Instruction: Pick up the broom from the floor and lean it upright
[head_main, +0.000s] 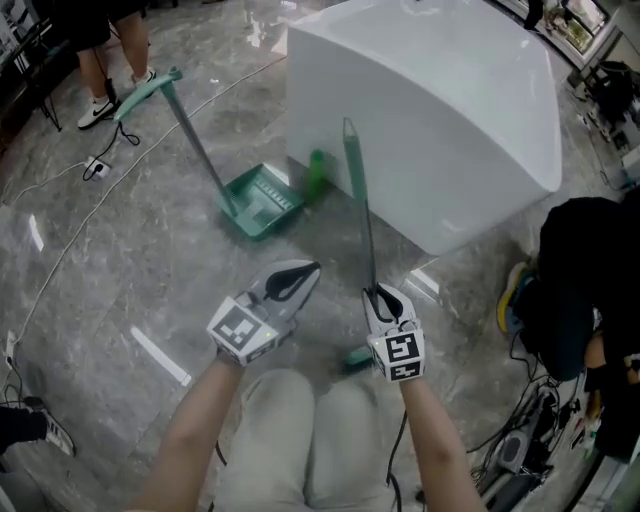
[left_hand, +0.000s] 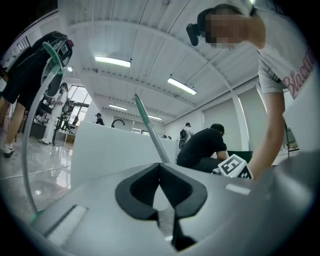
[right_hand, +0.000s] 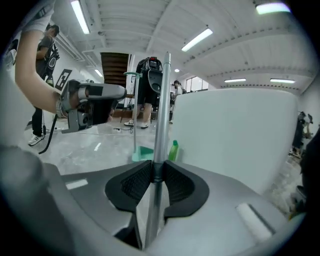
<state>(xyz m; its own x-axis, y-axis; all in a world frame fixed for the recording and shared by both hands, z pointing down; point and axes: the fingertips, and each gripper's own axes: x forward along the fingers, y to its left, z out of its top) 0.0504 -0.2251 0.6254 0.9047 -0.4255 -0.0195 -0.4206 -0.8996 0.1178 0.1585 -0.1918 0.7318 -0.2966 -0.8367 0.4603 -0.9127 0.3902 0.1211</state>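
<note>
The broom has a silver handle (head_main: 364, 225) with a green grip on top, and it stands nearly upright in front of me. Its green head (head_main: 358, 357) is low beside my knees. My right gripper (head_main: 379, 293) is shut on the handle low down. In the right gripper view the handle (right_hand: 161, 110) runs straight up between the black pads (right_hand: 134, 184). My left gripper (head_main: 311, 269) hangs to the left of the handle, apart from it, shut on nothing. In the left gripper view its tips (left_hand: 160, 167) meet, and the handle (left_hand: 150, 130) slants up beyond them.
A big white rounded block (head_main: 430, 110) stands behind the broom. A green dustpan (head_main: 260, 203) with a long handle and a green bottle (head_main: 316, 172) sit at its left corner. Cables (head_main: 95, 170) cross the floor at left. A person's legs (head_main: 100, 60) are far left; someone in black (head_main: 580, 290) crouches at right.
</note>
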